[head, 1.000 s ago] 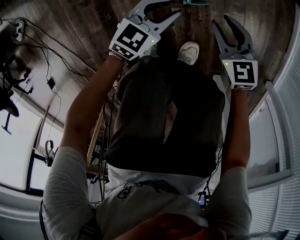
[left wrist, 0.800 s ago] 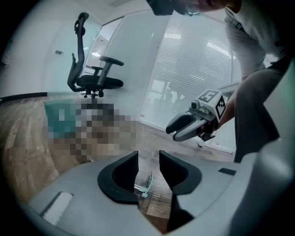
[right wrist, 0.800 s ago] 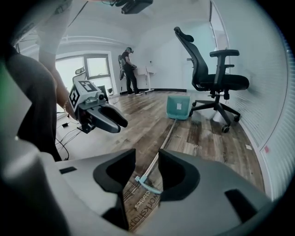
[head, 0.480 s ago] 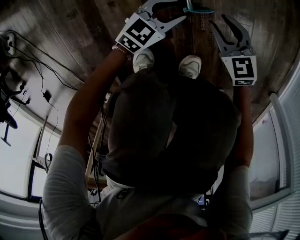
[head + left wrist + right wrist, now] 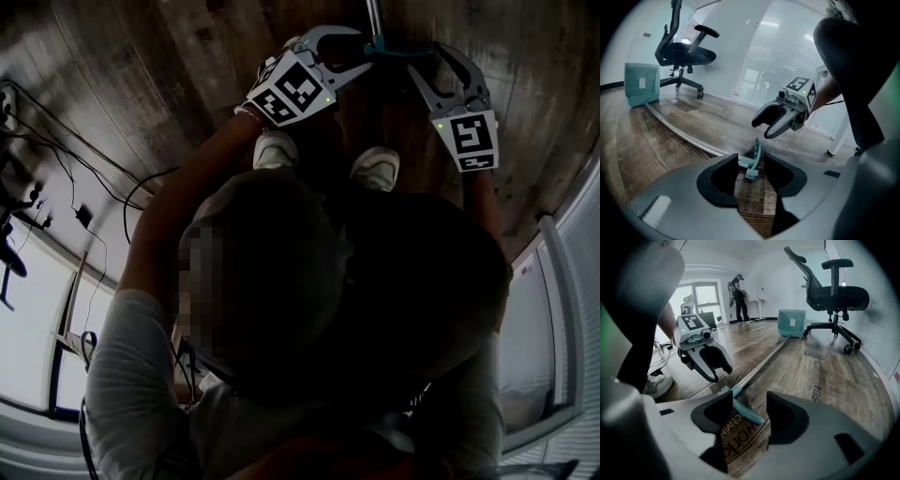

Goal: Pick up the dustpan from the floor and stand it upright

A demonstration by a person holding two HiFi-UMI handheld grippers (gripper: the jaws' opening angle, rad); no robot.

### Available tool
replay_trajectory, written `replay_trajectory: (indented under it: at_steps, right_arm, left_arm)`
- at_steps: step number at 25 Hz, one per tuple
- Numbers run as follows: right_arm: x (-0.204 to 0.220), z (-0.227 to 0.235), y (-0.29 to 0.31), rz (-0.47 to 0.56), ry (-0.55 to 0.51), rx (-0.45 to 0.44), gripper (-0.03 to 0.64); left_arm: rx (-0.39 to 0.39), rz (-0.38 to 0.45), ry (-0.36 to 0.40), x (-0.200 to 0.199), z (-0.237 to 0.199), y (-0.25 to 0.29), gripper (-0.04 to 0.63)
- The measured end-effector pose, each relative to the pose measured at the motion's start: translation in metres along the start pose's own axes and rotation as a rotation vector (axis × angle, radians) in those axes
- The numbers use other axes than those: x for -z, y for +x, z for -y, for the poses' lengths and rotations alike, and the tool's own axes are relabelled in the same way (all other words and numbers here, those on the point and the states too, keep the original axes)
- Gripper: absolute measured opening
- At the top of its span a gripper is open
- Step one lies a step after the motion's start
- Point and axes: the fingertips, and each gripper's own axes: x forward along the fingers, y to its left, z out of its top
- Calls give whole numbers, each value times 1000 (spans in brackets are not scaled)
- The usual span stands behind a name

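The dustpan lies flat on the wooden floor. Its teal pan [image 5: 642, 85] [image 5: 792, 323] is at the far end of a long metal pole [image 5: 679, 132] [image 5: 764, 361]. The pole's teal handle end [image 5: 398, 50] [image 5: 752, 160] [image 5: 746, 409] lies closest to me. My left gripper [image 5: 361, 52] [image 5: 750, 174] is low over the floor, jaws opening, with the handle end just ahead in the gap and untouched. My right gripper [image 5: 427, 64] [image 5: 749, 417] faces it from the other side, jaws also opening, and the handle end lies between its fingers without contact.
A black office chair [image 5: 686, 49] [image 5: 832, 291] stands beside the pan. A person [image 5: 738, 298] stands at a desk far back. My shoes [image 5: 375, 169] are just behind the grippers. Cables [image 5: 56, 122] trail across the floor at left. Blinds and a glass wall [image 5: 783, 56] close off the room.
Both grippers have dropped toward the floor as I bent over. Their jaws stand wider, and the teal handle end now lies between the two grippers.
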Motion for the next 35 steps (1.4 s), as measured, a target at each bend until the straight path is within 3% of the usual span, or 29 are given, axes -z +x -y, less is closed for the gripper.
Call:
replay_trajectory:
  at_steps: [10,16,22,28,35]
  right_arm:
    - [41,0,23,-60,26,-6,209]
    - [46,4,29,-68,24,5,207]
    - [47,5,29,-71,51,16,207]
    - [36,1,21,-42,74,30,207]
    - [-3,1,-8,9,109,55,209]
  left_arm:
    - [-38,-87,21,29,-4,20,155]
    - [-30,-115,85,29,2,27,72]
    - [-29,-131,41,30,1,30,69]
    - [-19,-51,-52,22,3,20,69]
    - [-16,32,-71,-17,7,-9,69]
